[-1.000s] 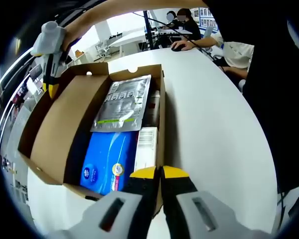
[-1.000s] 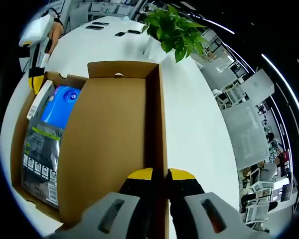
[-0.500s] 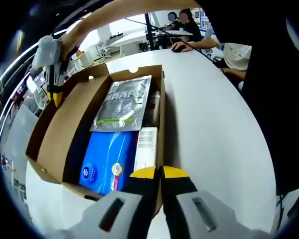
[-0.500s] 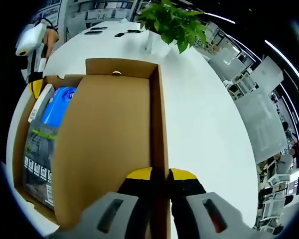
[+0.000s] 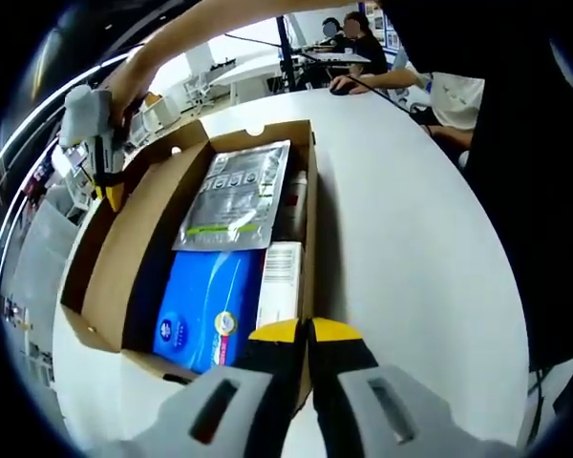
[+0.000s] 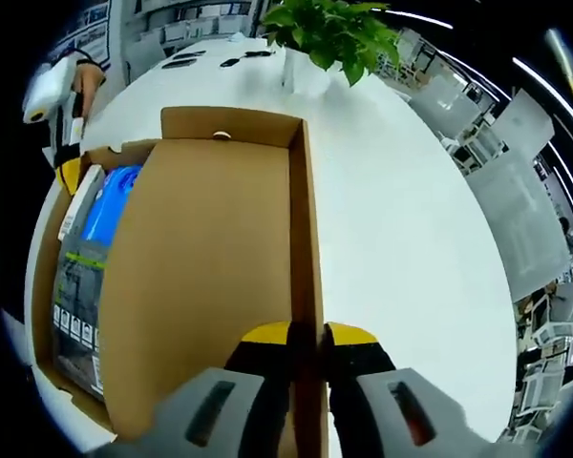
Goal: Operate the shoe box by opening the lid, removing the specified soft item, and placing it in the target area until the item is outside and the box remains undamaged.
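Jaws of right gripper (image 6: 307, 334) pinch lid (image 6: 210, 277); blue pack (image 5: 205, 310) beyond left gripper (image 5: 304, 331).

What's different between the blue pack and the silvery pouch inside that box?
The blue pack is bright blue with a round logo; the grey pouch is silvery with a green stripe and small icons. The blue pack lies nearer the left gripper, the pouch farther along. Both lie flat inside the open cardboard box.

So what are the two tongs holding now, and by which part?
The right tongs pinch the raised front flap edge of the open lid. The left tongs pinch the near end wall of the shoe box at its top rim.
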Demonstrator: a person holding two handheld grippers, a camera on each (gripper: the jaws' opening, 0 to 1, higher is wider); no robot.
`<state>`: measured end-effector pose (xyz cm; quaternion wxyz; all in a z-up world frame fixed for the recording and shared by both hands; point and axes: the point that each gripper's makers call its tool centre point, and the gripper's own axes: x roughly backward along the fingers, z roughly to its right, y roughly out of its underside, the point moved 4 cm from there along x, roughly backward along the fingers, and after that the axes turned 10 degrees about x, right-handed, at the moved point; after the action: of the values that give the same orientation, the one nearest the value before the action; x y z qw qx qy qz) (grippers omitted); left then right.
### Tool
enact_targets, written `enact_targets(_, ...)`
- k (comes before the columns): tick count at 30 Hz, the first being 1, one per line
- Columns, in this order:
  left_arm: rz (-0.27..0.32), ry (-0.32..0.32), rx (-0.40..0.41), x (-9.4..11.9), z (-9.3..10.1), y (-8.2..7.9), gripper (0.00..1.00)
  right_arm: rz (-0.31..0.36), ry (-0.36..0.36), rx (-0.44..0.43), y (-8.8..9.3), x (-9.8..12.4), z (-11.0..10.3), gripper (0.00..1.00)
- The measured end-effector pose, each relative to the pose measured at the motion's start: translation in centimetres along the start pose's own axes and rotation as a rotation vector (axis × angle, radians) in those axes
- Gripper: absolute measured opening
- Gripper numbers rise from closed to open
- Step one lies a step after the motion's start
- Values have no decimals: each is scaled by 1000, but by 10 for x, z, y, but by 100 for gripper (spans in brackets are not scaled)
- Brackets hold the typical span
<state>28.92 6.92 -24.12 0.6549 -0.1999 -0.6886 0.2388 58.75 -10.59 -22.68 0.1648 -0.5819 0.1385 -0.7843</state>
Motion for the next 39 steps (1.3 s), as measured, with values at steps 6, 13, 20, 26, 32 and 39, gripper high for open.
enact_targets(6,-1,10,4,0,-1,0,2,-18,-51,-19,-2,-9,-8,11)
enact_targets(13,-1,13,4,0,-2,1,2,-36,-86,-42,1,-17,-9,12)
enact_targets(20,-5,13,-2,0,-5,1,2,-41,-99,-70,2,-20,-12,13)
enact_targets(26,-9,10,-4,0,-8,2,2,-55,-100,-109,4,-23,-13,14)
enact_targets(32,-12,10,-3,0,-8,2,2,-52,-89,-94,4,-21,-10,15)
enact_targets(39,-16,9,0,0,-8,2,2,-57,-61,-108,3,-16,-6,16)
